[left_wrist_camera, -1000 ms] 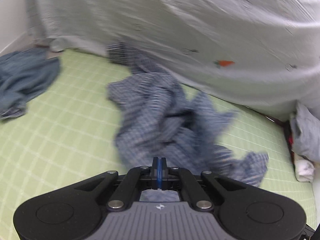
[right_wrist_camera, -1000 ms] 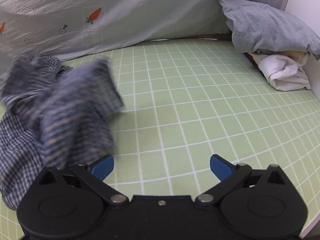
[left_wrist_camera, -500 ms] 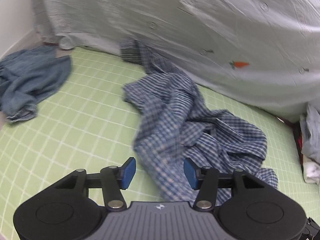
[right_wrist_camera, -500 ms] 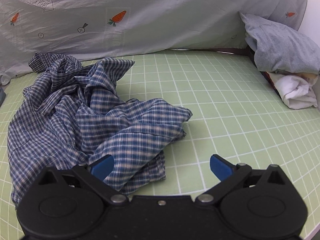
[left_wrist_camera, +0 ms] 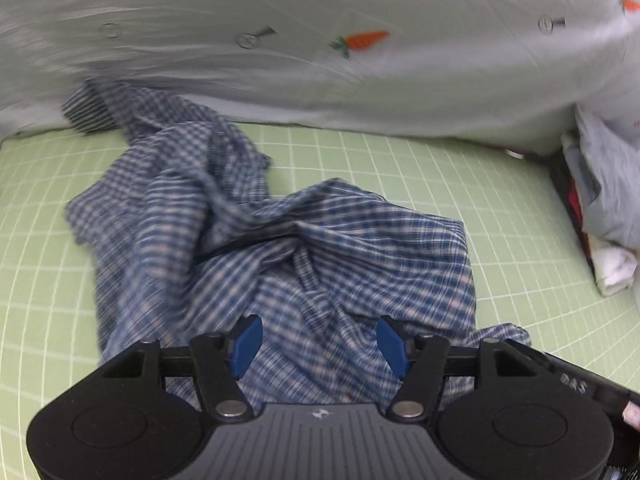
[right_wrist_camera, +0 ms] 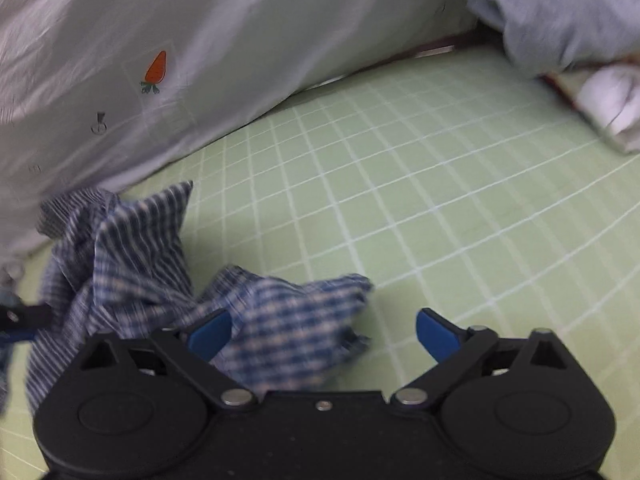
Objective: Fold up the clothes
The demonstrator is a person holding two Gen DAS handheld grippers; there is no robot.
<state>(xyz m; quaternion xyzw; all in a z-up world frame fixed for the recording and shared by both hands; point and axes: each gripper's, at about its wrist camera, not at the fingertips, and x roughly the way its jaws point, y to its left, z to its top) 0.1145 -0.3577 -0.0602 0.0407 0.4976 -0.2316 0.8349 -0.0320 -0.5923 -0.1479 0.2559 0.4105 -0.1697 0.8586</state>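
A second ago the left gripper was pinched shut on the blue checked shirt and the cloth was a blur in the air; since then its jaws have parted and the shirt has dropped in a crumpled heap on the green grid sheet. The right gripper has swung closer, so the shirt's near corner now lies between its fingers rather than off to their left.

Both claws stand wide and hold nothing. The left one's blue pads hover just above the shirt's near edge, with the bulk of the garment ahead and running off to the front left towards the carrot-print cover. From the right gripper, a bunched flap sits directly ahead and partly under its left finger; the rest trails away to its left. Bare sheet lies ahead and to its right, with a pile of grey and white clothes well off at the far right.

The shirt is not folded: it is twisted, with layers doubled over each other. Both views are motion-blurred, so I cannot pick out a collar, hem or sleeve.

The risk, as I judge it, is closing on a bunched spot and catching several layers at once, which would lift the shirt as a knot instead of spreading it. Grabbing two unmatched points could twist it further.
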